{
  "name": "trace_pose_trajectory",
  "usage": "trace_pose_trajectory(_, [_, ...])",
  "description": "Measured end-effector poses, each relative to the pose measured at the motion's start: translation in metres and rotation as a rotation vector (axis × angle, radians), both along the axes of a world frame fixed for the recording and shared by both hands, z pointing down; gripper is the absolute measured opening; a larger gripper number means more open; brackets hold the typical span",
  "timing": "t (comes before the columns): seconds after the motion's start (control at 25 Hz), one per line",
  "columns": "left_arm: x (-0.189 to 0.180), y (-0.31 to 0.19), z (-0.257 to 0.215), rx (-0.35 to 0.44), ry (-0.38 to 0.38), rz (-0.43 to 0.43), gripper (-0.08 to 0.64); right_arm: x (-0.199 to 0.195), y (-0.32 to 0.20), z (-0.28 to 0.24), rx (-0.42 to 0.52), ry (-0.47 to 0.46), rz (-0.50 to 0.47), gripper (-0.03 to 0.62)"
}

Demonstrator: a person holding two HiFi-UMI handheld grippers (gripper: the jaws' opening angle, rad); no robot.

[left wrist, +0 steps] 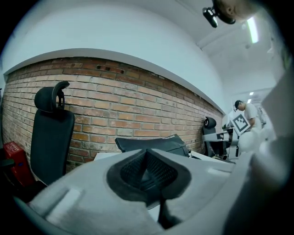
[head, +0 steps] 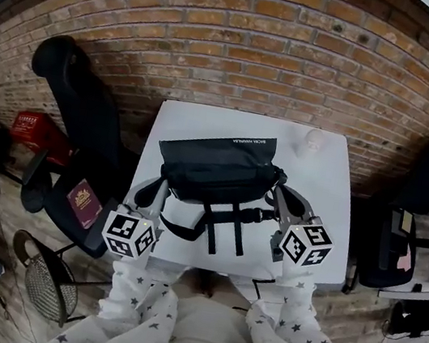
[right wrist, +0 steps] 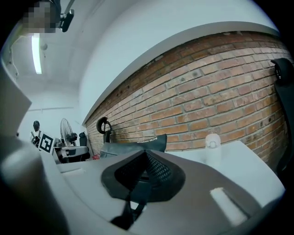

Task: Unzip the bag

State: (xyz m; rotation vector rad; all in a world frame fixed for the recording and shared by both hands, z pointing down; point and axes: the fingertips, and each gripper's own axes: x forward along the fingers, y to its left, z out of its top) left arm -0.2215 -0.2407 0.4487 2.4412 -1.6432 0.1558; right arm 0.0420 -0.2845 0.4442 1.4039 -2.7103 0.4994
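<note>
Progress appears nil: bag (head: 214, 171) lies closed on the table (head: 325, 174), its far edge toward the brick wall (head: 246, 41). No zip opening is visible, so by my judgement the whole unzipping is yet to do. Left tool (left wrist: 147, 155), at the bag's left end, has its jaws pressed together, nothing evidently caught between them. Right tool (right wrist: 146, 158), at the bag's right end, is likewise fully closed, nothing evidently gripped.

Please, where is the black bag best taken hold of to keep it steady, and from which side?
Probably its right end, from the right with the right tongs. The bag lies lengthwise across the table, so each narrow end faces one side. No zip pull shows.
</note>
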Motion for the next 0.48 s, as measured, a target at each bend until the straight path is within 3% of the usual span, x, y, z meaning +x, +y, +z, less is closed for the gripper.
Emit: trace_pose_trajectory(0.48, [0.004, 0.015, -0.037, 0.053, 0.010, -0.003, -0.002, -0.007, 0.016, -0.048, 0.121, -0.035, -0.024, 0.008])
